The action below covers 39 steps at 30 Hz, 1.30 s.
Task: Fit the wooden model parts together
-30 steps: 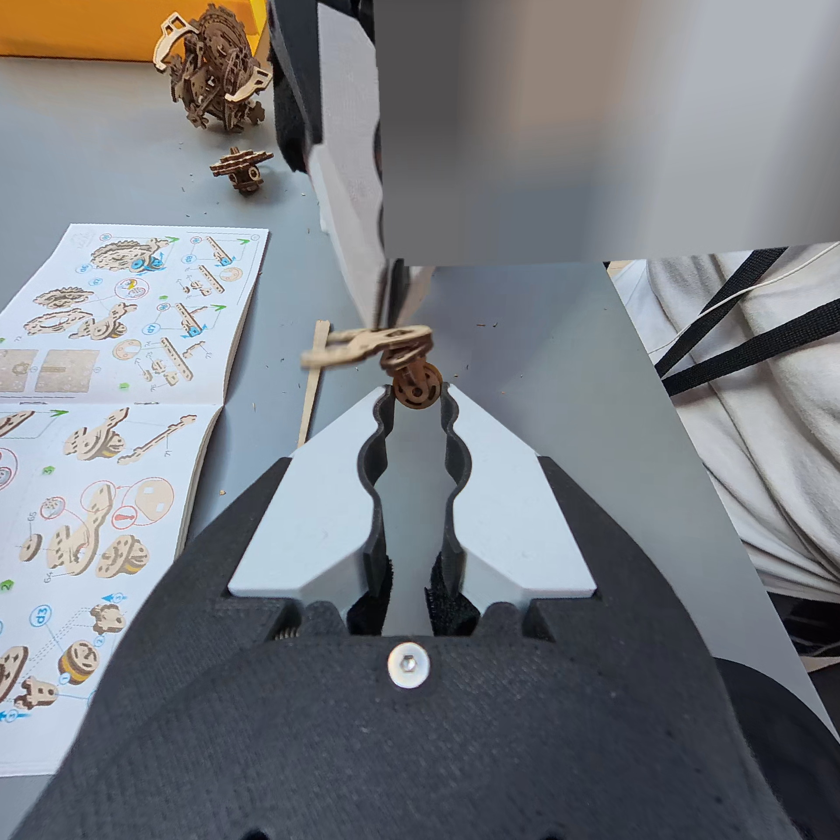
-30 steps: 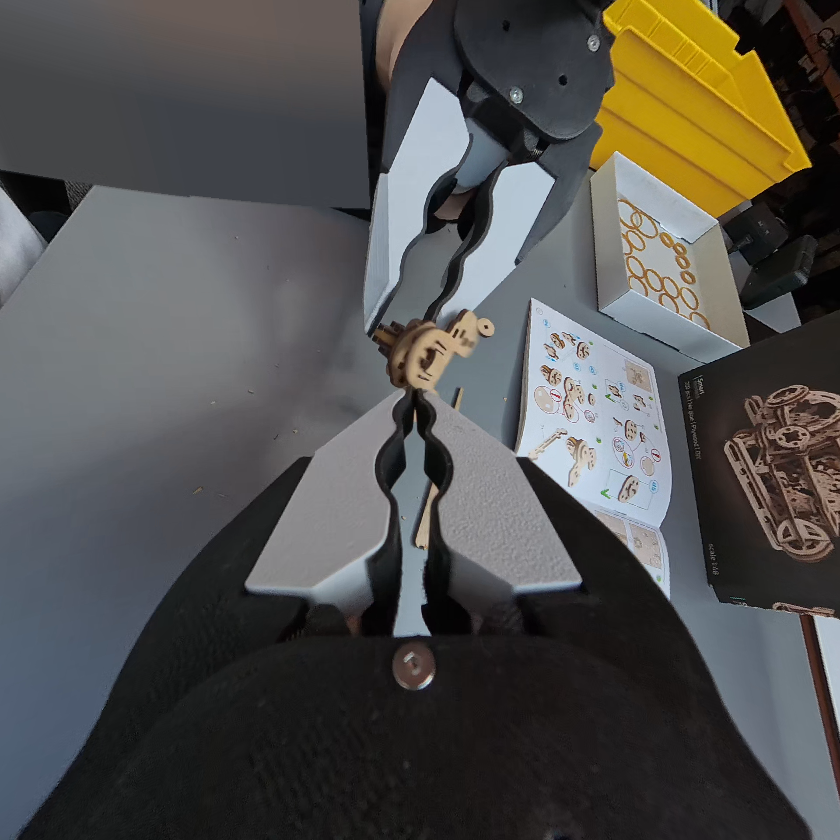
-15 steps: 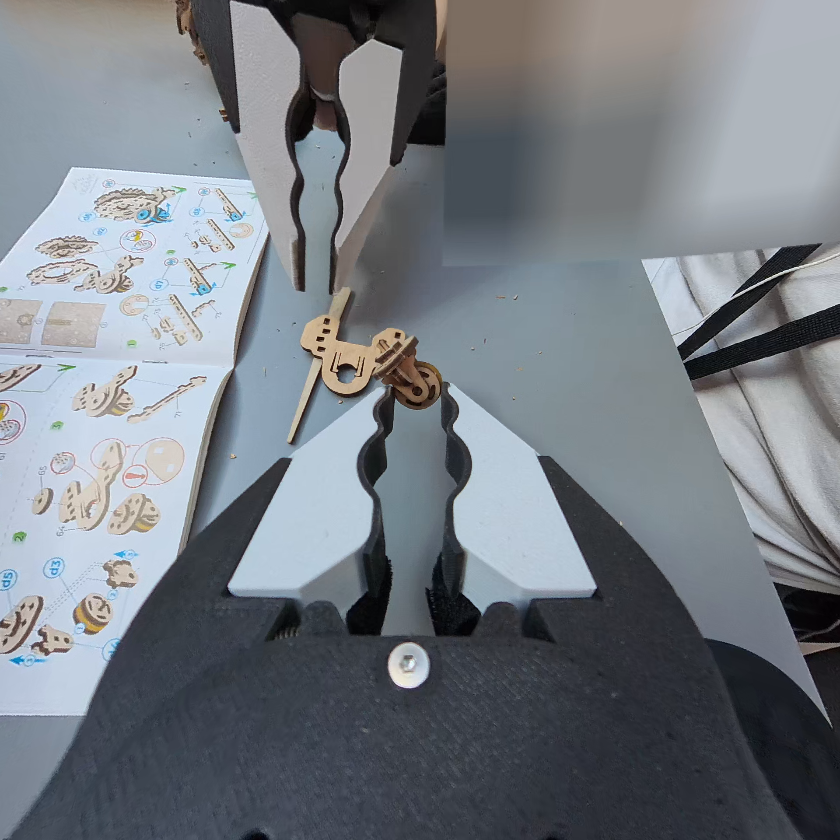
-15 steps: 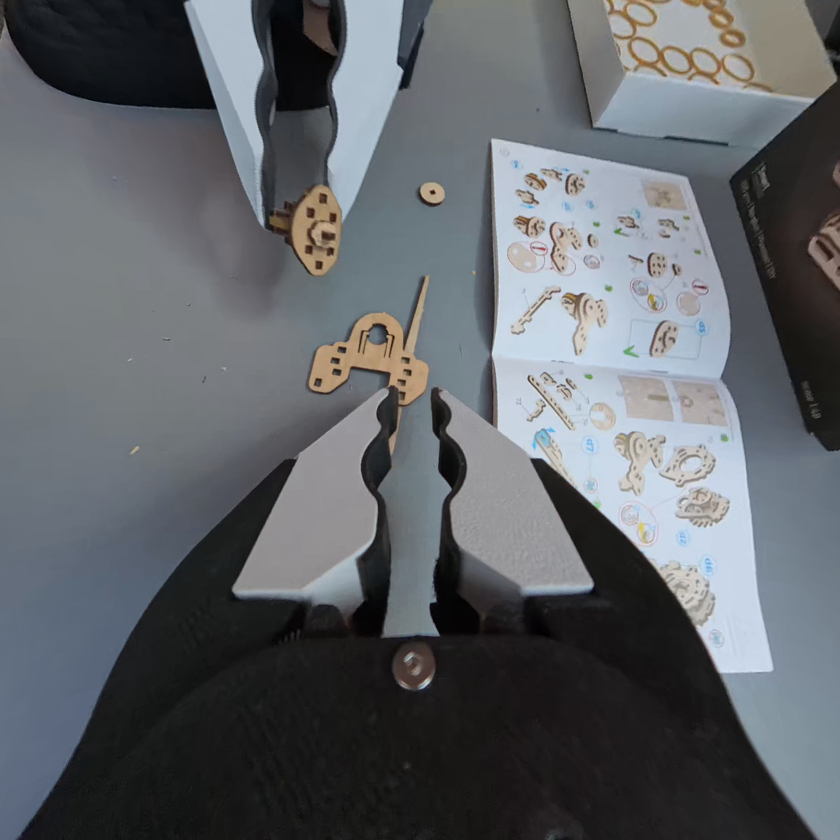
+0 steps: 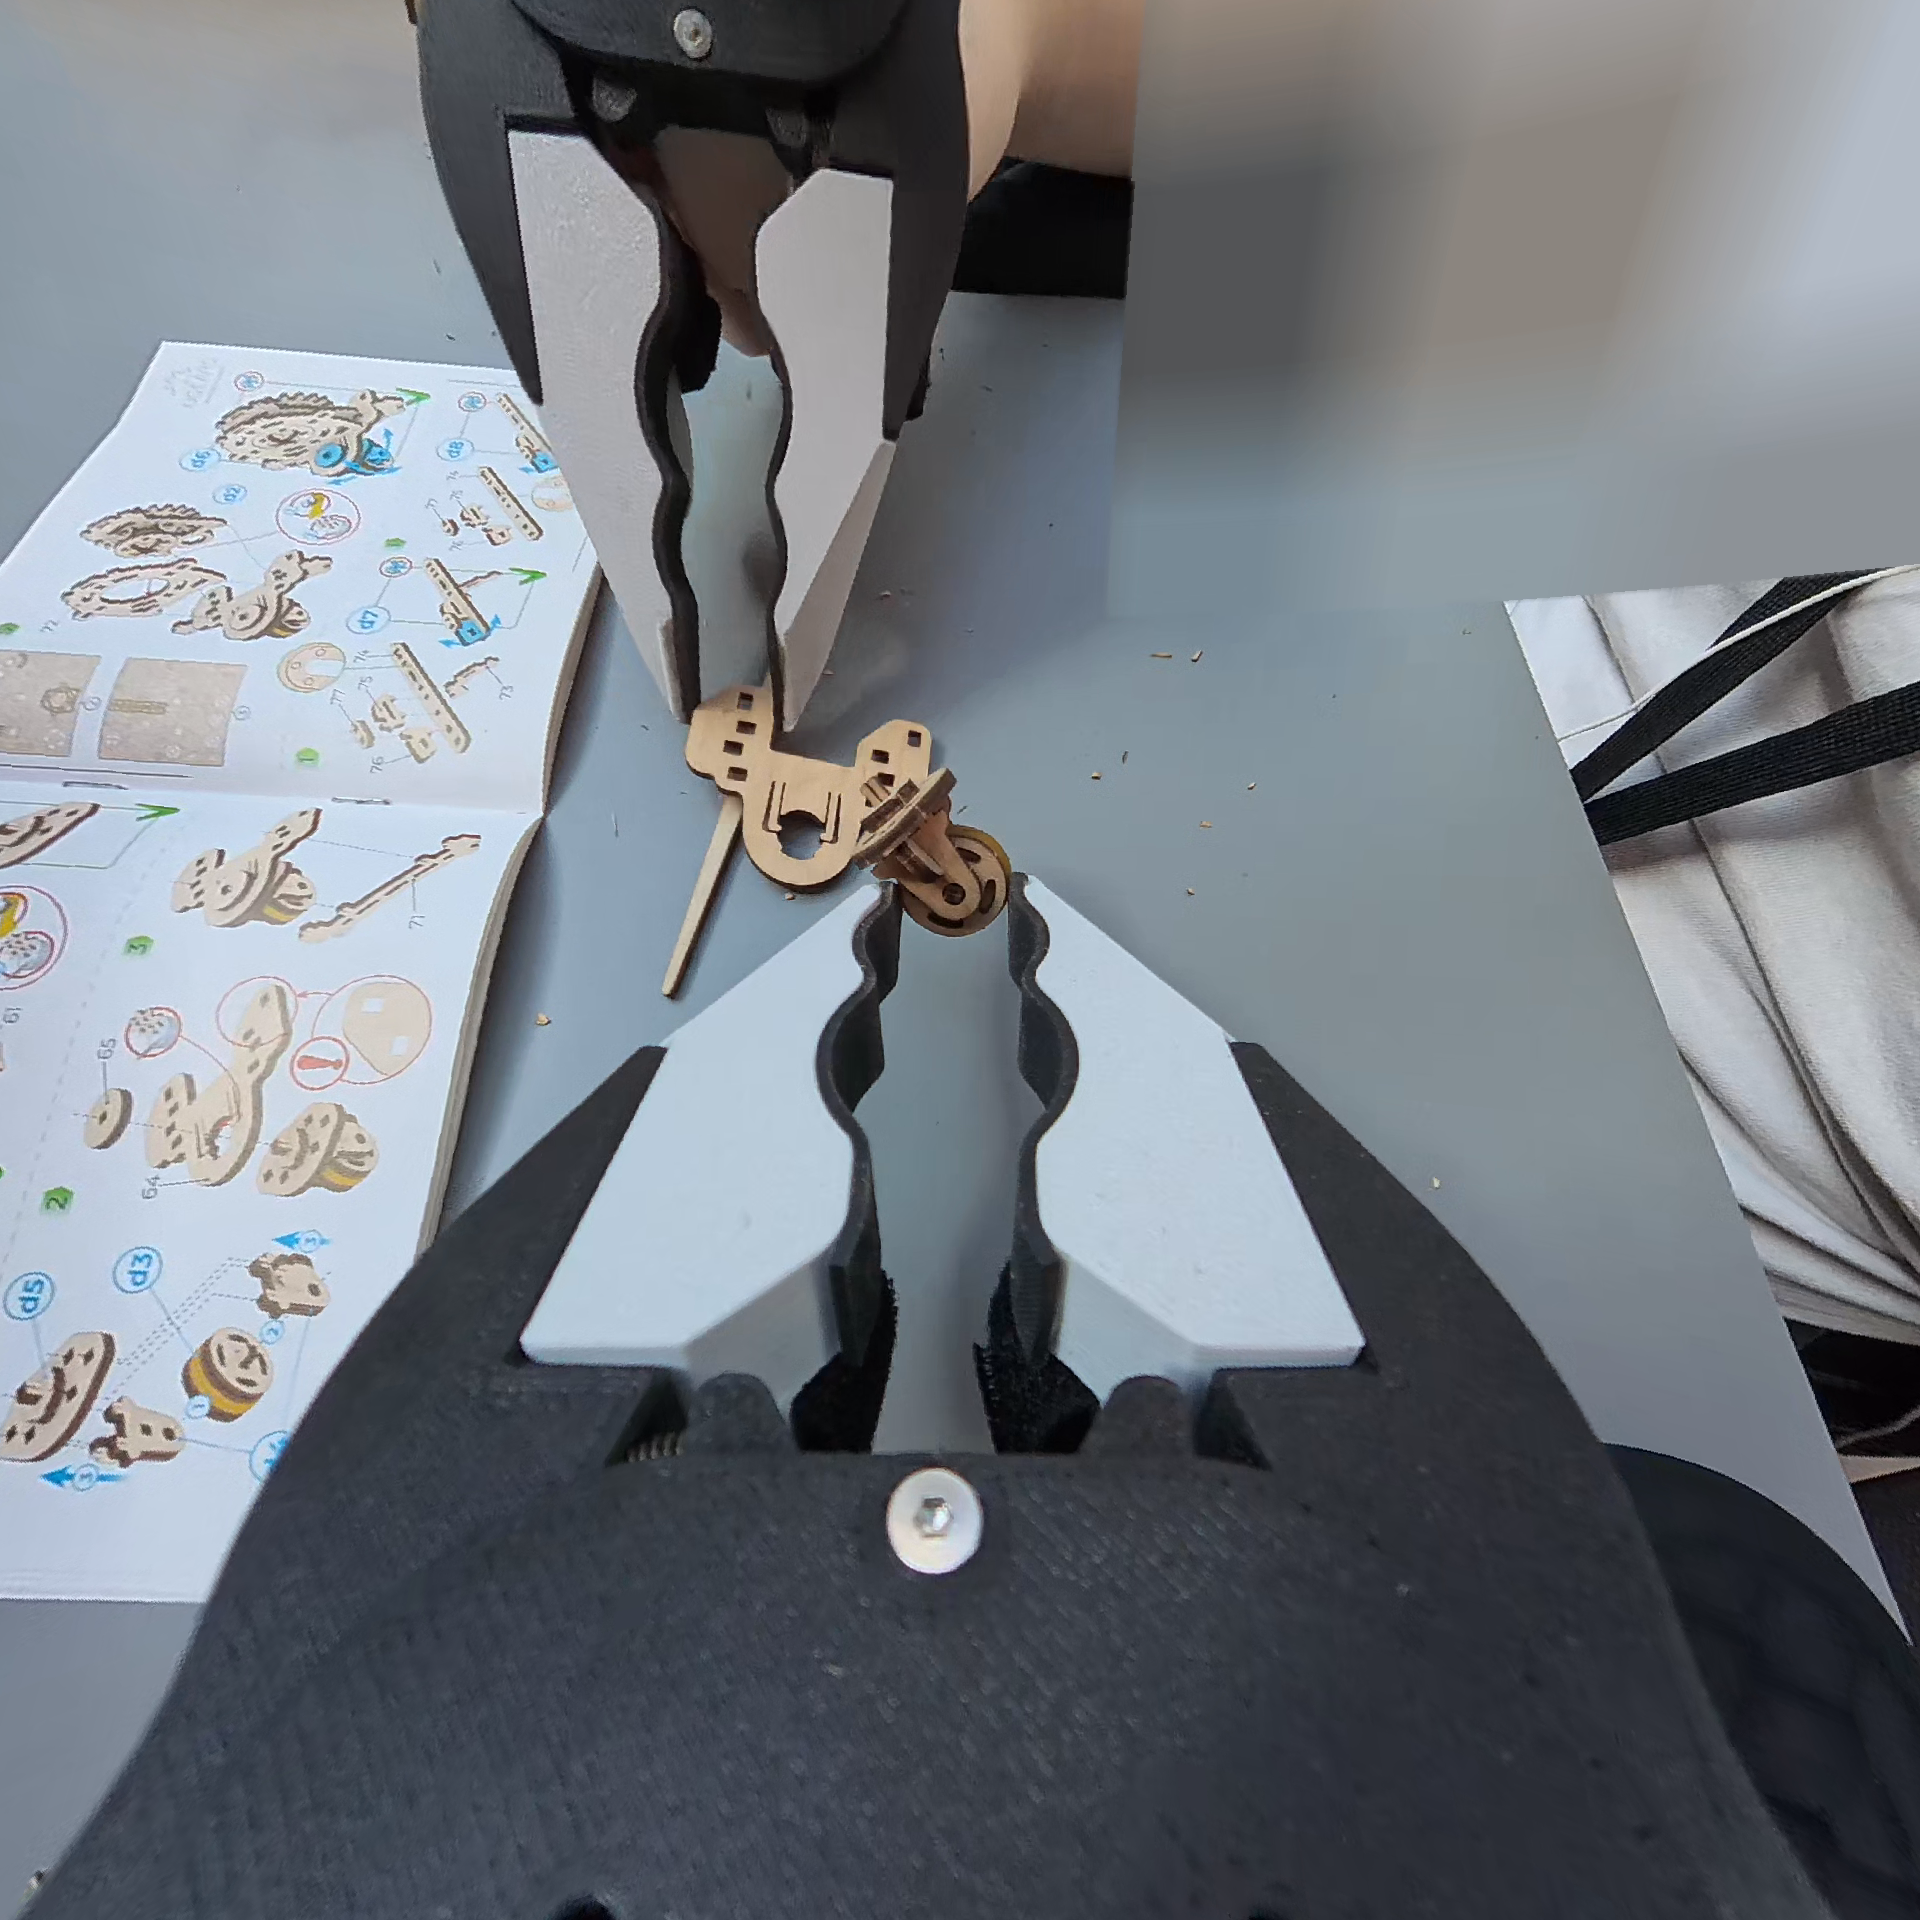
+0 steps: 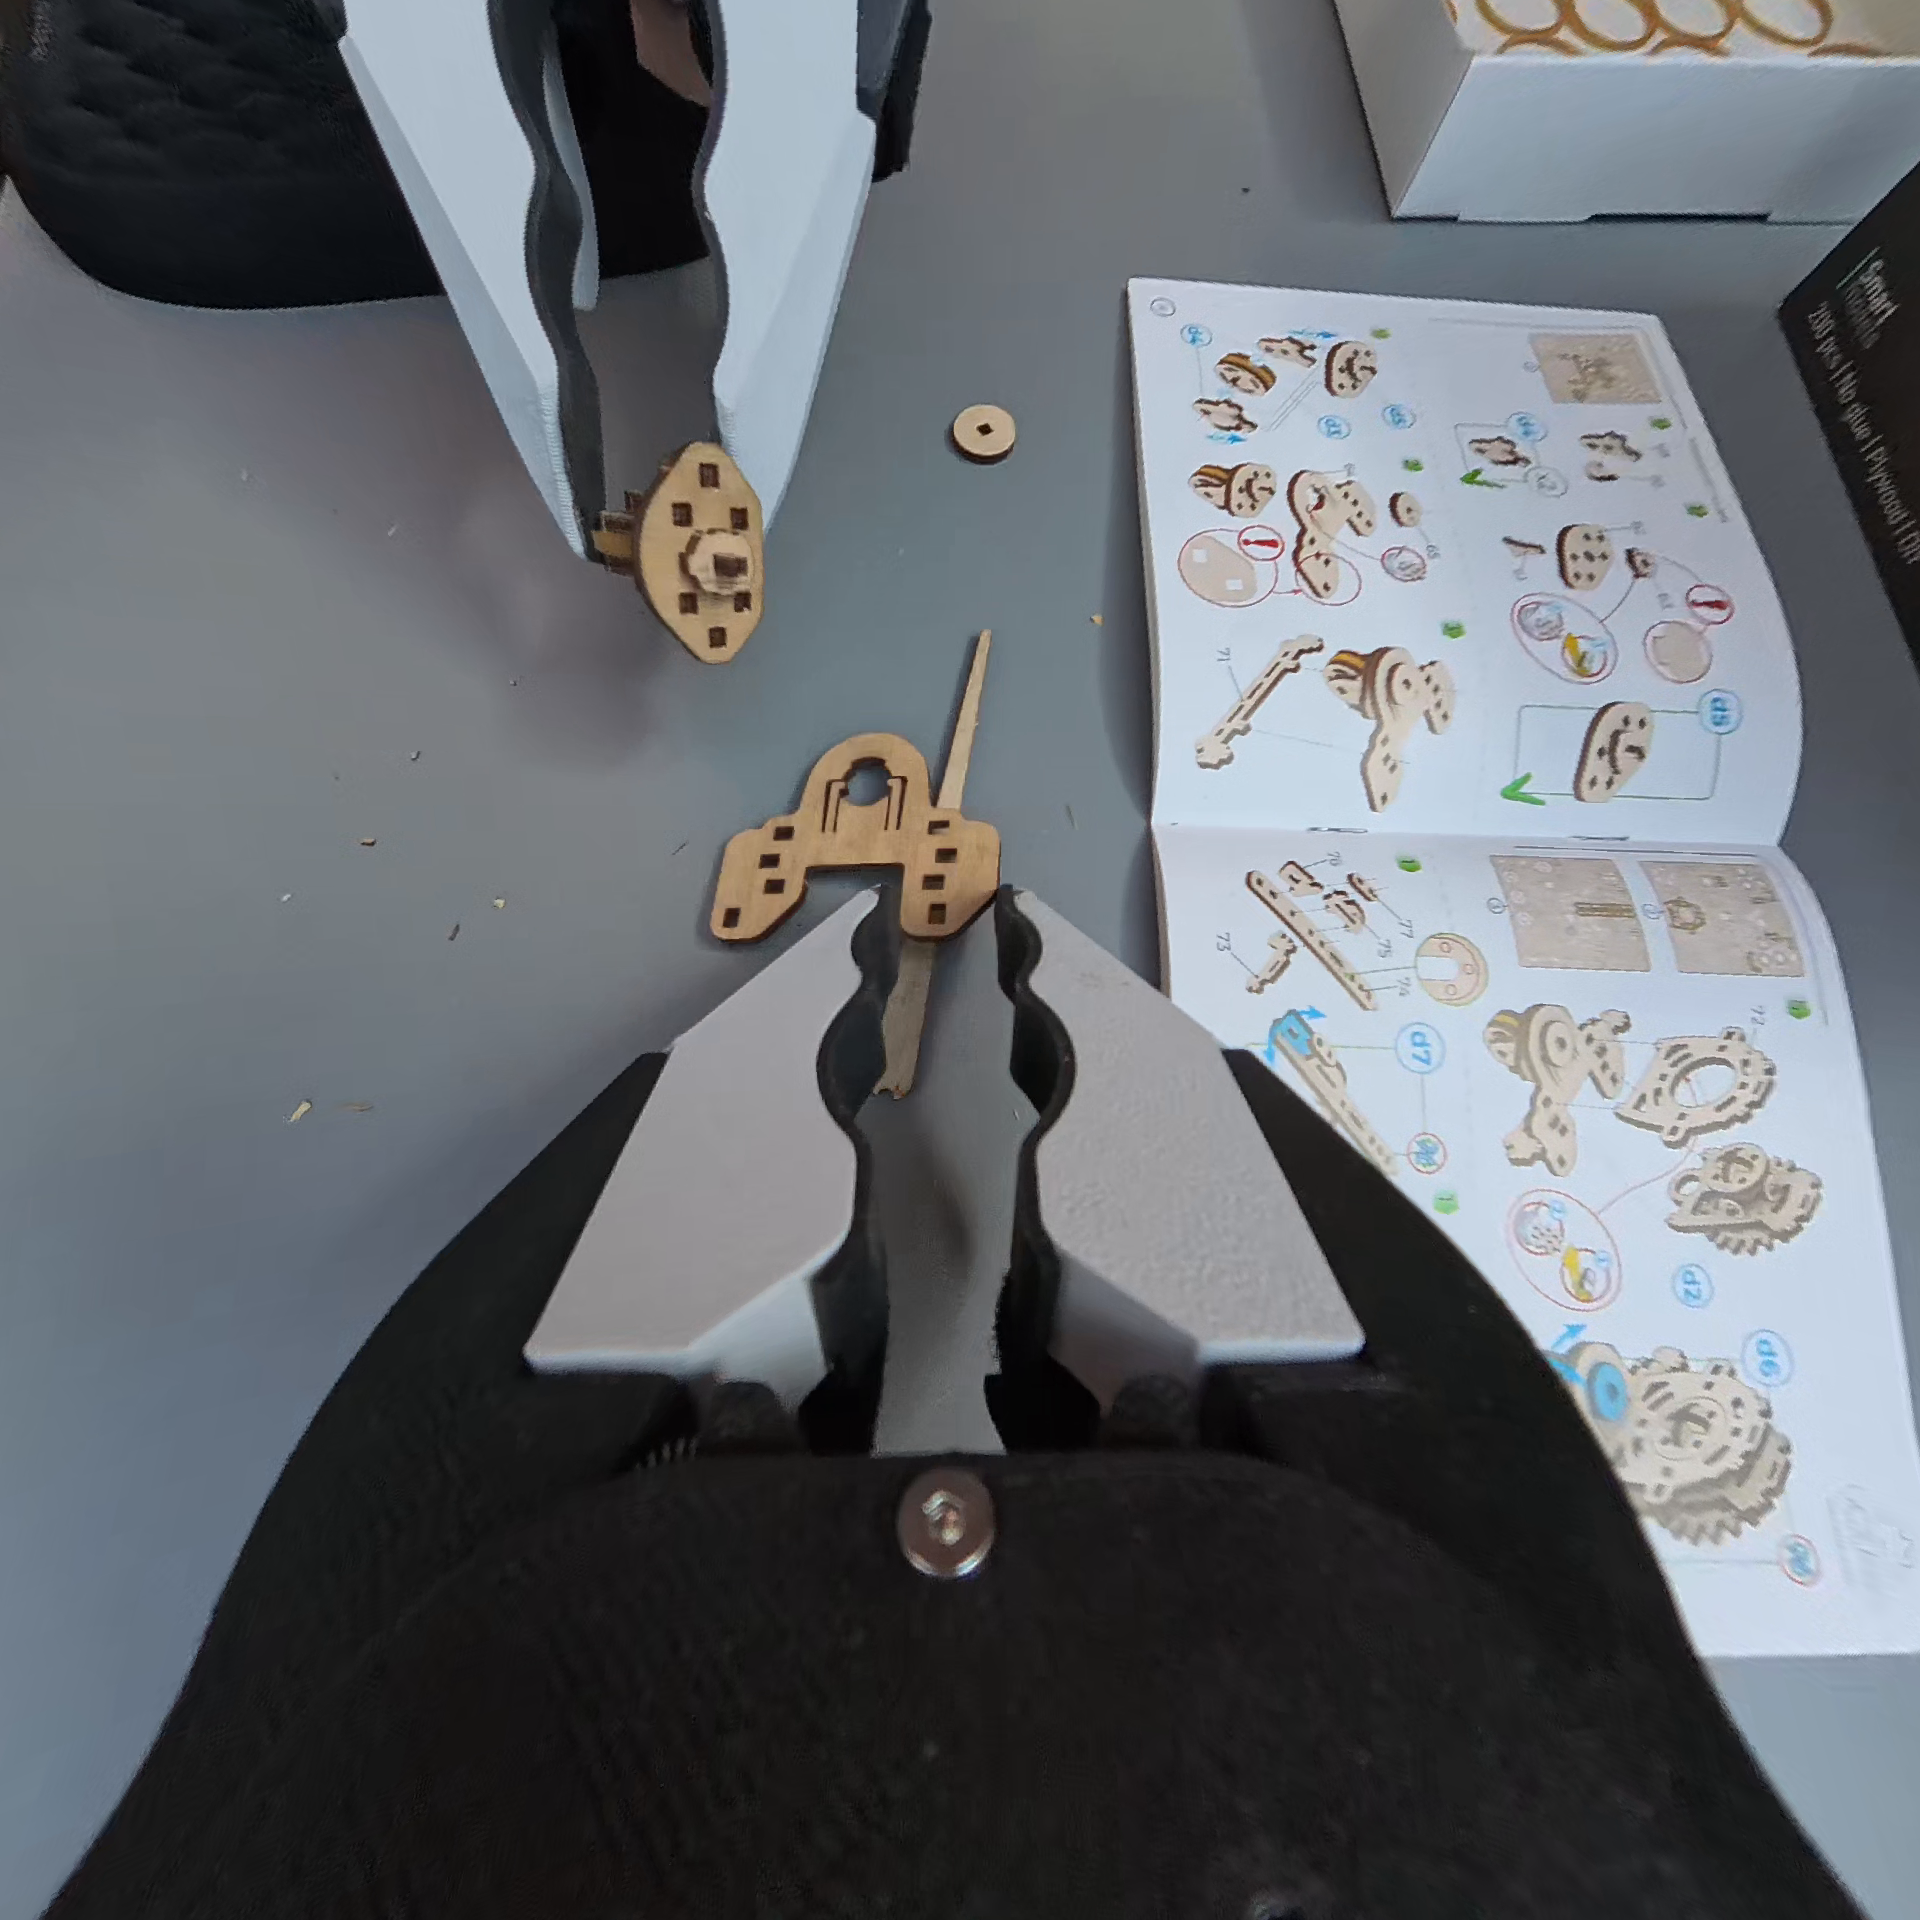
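Note:
My left gripper (image 5: 953,899) is shut on a small wooden wheel-and-axle assembly (image 5: 951,883) with an oval holed plate (image 6: 701,551) at its far end, held just above the grey table. A flat wooden bracket with square holes (image 5: 800,790) lies on the table next to it, over a thin wooden stick (image 6: 961,727). My right gripper (image 6: 940,904) is open, its tips down at one lobe of the bracket (image 6: 862,852). It shows opposite in the left wrist view (image 5: 738,707). The left gripper shows at the top of the right wrist view (image 6: 655,499).
An open instruction booklet (image 6: 1455,831) lies beside the parts, also seen in the left wrist view (image 5: 260,831). A small wooden washer (image 6: 983,431) lies loose. A white box of wooden rings (image 6: 1621,135) and a black box (image 6: 1870,416) stand beyond. White cloth with black straps (image 5: 1766,935) hangs past the table edge. The tips of one gripper are about 8 cm away from the tips of the other. From the left gripper's tips to the small wooden washer (image 6: 983,431) is close to 9 cm.
A second ago both grippers held the parts together in the air. The right gripper let go of the bracket, which now lies on the table, and has lowered its open tips onto one lobe.

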Each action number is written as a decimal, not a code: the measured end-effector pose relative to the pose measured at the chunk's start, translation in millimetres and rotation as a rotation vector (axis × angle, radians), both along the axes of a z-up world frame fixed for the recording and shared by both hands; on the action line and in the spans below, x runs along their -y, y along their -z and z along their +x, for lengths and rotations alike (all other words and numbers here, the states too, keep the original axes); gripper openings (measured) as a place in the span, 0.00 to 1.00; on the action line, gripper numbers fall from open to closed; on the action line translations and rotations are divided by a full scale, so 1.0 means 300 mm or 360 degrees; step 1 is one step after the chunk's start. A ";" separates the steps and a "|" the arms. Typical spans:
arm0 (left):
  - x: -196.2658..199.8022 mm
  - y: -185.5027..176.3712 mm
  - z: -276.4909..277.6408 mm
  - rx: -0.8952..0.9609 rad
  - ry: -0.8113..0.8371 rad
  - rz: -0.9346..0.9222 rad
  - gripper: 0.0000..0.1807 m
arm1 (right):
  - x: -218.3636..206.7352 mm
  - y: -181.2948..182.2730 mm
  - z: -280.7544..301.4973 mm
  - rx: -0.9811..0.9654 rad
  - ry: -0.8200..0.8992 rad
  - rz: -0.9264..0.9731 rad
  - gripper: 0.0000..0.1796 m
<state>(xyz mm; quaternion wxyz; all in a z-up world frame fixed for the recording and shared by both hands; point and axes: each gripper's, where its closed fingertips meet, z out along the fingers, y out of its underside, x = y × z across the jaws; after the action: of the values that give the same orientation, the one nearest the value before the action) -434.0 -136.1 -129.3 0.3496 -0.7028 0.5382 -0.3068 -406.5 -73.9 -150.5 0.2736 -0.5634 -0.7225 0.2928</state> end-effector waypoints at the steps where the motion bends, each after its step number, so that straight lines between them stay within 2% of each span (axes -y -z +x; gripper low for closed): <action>1: -0.009 -0.006 -0.009 0.0008 -0.0020 0.0012 0.10 | -0.008 -0.025 -0.002 -0.0037 0.0019 0.0080 0.09; 3: -0.030 -0.023 -0.036 0.0028 -0.0071 0.0029 0.10 | -0.024 -0.081 0.008 -0.0078 0.0046 0.0388 0.09; 5: -0.062 -0.059 -0.072 0.0096 -0.0153 0.0049 0.10 | -0.008 -0.117 0.021 -0.0050 -0.0032 0.0834 0.09; 7: -0.091 -0.103 -0.110 0.0198 -0.0236 0.0048 0.10 | 0.036 -0.113 0.016 0.0055 -0.0147 0.1248 0.09; 9: -0.114 -0.129 -0.146 0.0261 -0.0300 0.0048 0.10 | 0.116 -0.089 -0.015 0.0088 -0.0277 0.1483 0.06; 10: -0.123 -0.133 -0.160 0.0271 -0.0326 0.0053 0.10 | 0.172 -0.059 -0.027 0.0113 -0.0366 0.1480 0.05; 13: -0.136 -0.134 -0.174 0.0289 -0.0358 0.0048 0.10 | 0.310 -0.004 -0.067 0.0101 -0.0495 0.1265 0.11; 15: -0.135 -0.129 -0.168 0.0289 -0.0354 0.0041 0.10 | 0.342 -0.020 -0.082 0.0053 -0.0492 0.1105 0.12; 18: -0.124 -0.116 -0.146 0.0282 -0.0319 0.0023 0.10 | 0.269 -0.080 -0.064 -0.0001 -0.0354 0.0823 0.15; 21: -0.108 -0.104 -0.120 0.0259 -0.0273 0.0021 0.10 | 0.170 -0.086 0.004 0.0093 -0.0361 0.0540 0.18; 25: -0.092 -0.088 -0.095 0.0226 -0.0229 0.0014 0.10 | 0.085 -0.020 0.064 0.0433 -0.0379 0.0313 0.19; 28: -0.093 -0.075 -0.095 0.0204 -0.0230 0.0011 0.10 | 0.123 0.007 0.064 0.0521 -0.0438 0.0185 0.17; 31: -0.093 -0.076 -0.097 0.0211 -0.0230 0.0001 0.10 | 0.084 0.032 0.073 0.0598 -0.0325 0.0250 0.17; 34: -0.082 -0.064 -0.086 0.0195 -0.0202 -0.0027 0.10 | 0.112 0.045 0.064 0.0562 -0.0273 0.0078 0.16; 39: -0.058 -0.019 -0.059 0.0071 -0.0122 0.0027 0.10 | 0.144 0.039 0.066 0.0581 -0.0201 0.0034 0.12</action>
<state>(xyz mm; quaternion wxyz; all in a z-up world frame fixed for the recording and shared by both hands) -451.8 -118.8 -123.5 0.3789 -0.7130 0.5054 -0.3043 -386.7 -117.1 -162.0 0.1250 -0.5577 -0.7971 0.1948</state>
